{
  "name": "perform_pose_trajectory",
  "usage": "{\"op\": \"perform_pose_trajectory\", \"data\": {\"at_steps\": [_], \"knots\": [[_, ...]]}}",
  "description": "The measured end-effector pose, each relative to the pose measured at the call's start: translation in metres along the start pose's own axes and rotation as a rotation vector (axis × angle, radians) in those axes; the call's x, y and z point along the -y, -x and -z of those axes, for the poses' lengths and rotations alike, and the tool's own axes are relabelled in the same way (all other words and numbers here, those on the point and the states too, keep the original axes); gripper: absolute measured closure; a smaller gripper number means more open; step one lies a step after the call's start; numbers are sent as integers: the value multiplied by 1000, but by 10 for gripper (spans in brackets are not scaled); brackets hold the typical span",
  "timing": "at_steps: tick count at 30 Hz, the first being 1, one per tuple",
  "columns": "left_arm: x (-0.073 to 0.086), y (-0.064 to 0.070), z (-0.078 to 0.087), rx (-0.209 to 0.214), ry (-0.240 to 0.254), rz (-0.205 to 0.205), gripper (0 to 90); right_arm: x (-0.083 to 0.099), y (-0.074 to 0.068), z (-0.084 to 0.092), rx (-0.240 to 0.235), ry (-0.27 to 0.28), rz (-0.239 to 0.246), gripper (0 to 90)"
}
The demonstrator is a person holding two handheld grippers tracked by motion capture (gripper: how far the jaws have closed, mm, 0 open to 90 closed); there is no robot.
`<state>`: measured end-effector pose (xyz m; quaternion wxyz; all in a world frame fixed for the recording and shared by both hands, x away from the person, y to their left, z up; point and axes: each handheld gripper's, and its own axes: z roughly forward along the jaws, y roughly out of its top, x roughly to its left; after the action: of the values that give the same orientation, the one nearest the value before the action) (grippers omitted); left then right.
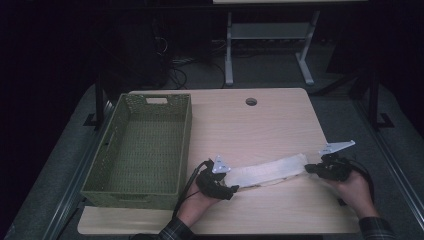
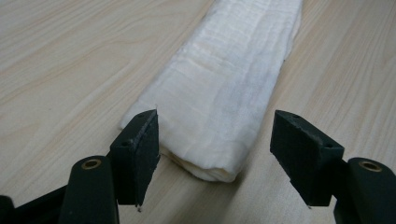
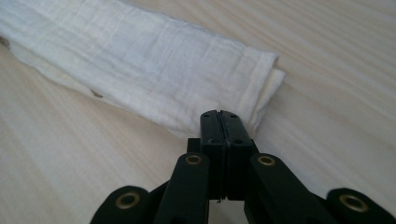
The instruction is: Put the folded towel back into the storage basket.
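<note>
Empty green perforated plastic basket (image 1: 141, 150) at the light wooden table's (image 1: 260, 120) left; nothing blocking. Long folded white cloth strip (image 1: 270, 170) lying flat, running left-right between the grippers. Left gripper (image 2: 215, 154) spread wide around its end; right gripper (image 3: 220, 122) closed, empty, at the other end.

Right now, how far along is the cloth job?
Done: the white cloth lies folded into a long strip on the table. In hand: the left gripper stands open around its near end, not pressing; the right gripper is shut just off the other end. Left, probably: further folding and the green basket, which holds nothing.
</note>
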<state>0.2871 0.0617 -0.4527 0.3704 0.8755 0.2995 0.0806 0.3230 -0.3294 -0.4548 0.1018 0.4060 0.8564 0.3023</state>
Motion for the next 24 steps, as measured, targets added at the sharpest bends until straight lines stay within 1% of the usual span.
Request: {"op": "perform_pose_trajectory", "data": {"at_steps": [3, 4, 9, 11, 12, 13, 16, 17, 20, 24], "knots": [[0, 1, 1, -2, 9, 6, 307, -9, 5, -6, 1, 2, -2, 885], [0, 0, 1, -2, 7, 1, 307, -9, 5, -6, 1, 2, -2, 885], [1, 0, 1, 1, 5, 3, 302, -21, 11, -15, -4, 2, -4, 885], [0, 1, 1, 0, 18, 14, 290, -27, 13, -20, -2, 3, 5, 885], [0, 0, 2, -3, 14, -1, 287, -30, 14, -22, -4, 4, 10, 885], [0, 1, 2, -4, 17, 1, 285, -34, 15, -25, -6, 4, 10, 885], [0, 0, 2, -8, 22, 6, 281, -47, 16, -34, 2, -2, 35, 886], [0, 0, 3, -8, 23, 7, 281, -50, 17, -36, 3, -5, 36, 886], [-1, 0, 4, 6, 31, 20, 281, -63, 20, -45, 10, -13, 61, 888], [-2, -2, 5, 11, 41, 24, 281, -76, 24, -54, 5, -14, 62, 890]]}}
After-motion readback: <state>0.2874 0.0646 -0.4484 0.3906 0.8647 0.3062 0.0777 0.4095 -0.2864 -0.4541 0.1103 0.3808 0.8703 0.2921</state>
